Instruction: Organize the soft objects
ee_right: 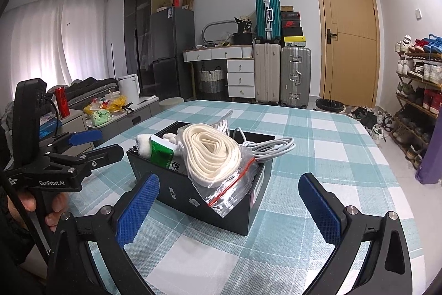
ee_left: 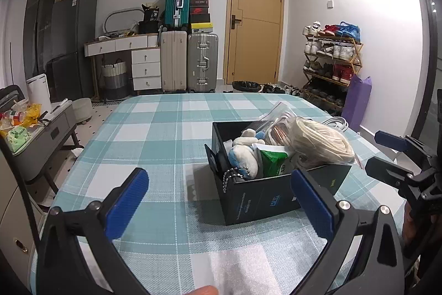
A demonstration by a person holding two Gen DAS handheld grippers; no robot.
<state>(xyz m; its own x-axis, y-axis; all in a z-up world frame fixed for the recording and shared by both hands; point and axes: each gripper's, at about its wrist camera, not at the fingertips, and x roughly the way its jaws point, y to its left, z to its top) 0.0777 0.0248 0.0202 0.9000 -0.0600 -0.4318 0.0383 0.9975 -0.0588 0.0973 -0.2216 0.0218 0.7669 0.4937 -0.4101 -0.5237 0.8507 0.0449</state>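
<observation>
A black open box (ee_left: 259,198) (ee_right: 193,192) stands on the checked tablecloth. It holds a white and blue plush toy (ee_left: 243,154) with a ball chain, a green tissue pack (ee_left: 273,159) (ee_right: 163,154), a zip bag of coiled cream rope (ee_left: 320,143) (ee_right: 212,154) and white cables (ee_right: 270,147). My left gripper (ee_left: 221,198) is open and empty, just in front of the box. My right gripper (ee_right: 229,201) is open and empty, also just in front of it. Each gripper shows in the other's view, the right one (ee_left: 386,156) and the left one (ee_right: 91,144).
The table (ee_left: 165,129) has a teal and white checked cloth. A low grey cabinet (ee_left: 41,134) with clutter stands to the left. Suitcases (ee_left: 187,60), a desk, a door and a shoe rack (ee_left: 331,62) line the far walls.
</observation>
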